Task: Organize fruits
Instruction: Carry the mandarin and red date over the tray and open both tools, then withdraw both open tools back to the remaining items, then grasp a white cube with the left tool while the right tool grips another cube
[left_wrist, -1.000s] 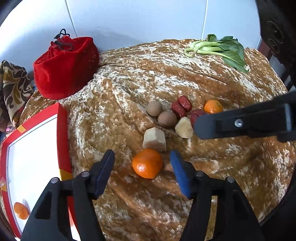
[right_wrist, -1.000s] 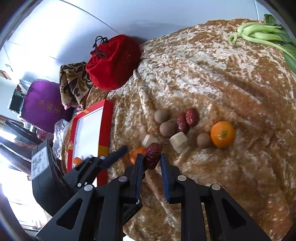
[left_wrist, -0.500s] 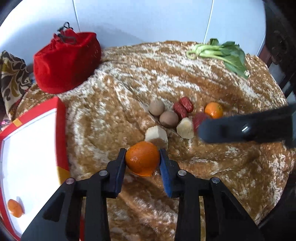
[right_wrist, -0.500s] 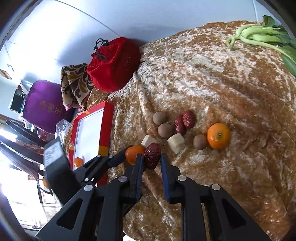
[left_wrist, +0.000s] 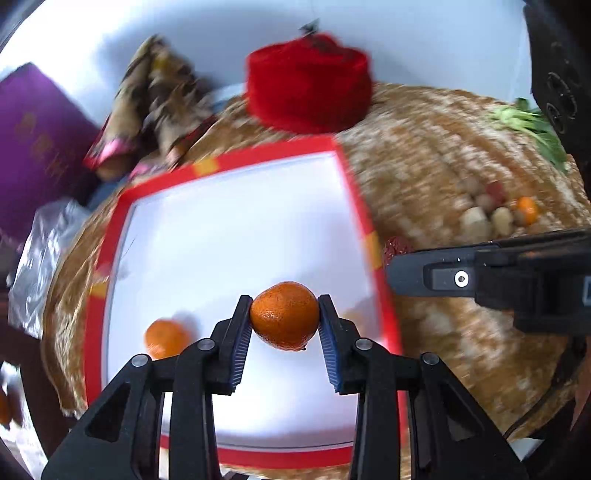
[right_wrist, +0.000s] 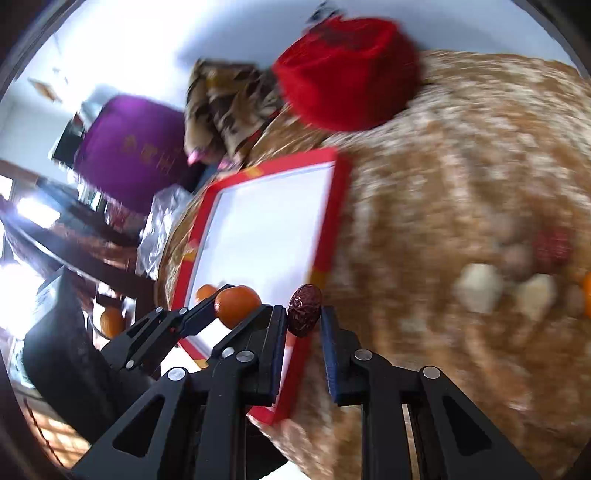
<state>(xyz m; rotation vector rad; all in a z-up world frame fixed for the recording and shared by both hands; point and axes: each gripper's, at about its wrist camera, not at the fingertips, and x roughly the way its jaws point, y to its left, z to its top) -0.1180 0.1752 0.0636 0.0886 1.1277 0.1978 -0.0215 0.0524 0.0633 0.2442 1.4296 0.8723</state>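
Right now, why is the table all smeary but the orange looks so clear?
Left wrist view: the orange clamped in the left gripper is sharp, while the tablecloth, red bag and tray smear with motion blur. Right wrist view: the red date in the right gripper is crisp, the background streaky, with window glare far left.

No legible text or labels.

Left wrist view: looks steeply down along its fingers, close over the red-rimmed white tray (left_wrist: 345, 177); right gripper (left_wrist: 391, 254) enters from right edge. Right wrist view: angled down from tray's near right corner, facing across the brown cloth (right_wrist: 443, 177). Shared: tray, red pouch (left_wrist: 308, 79), cloth, blurred fruit pile (right_wrist: 517, 273)
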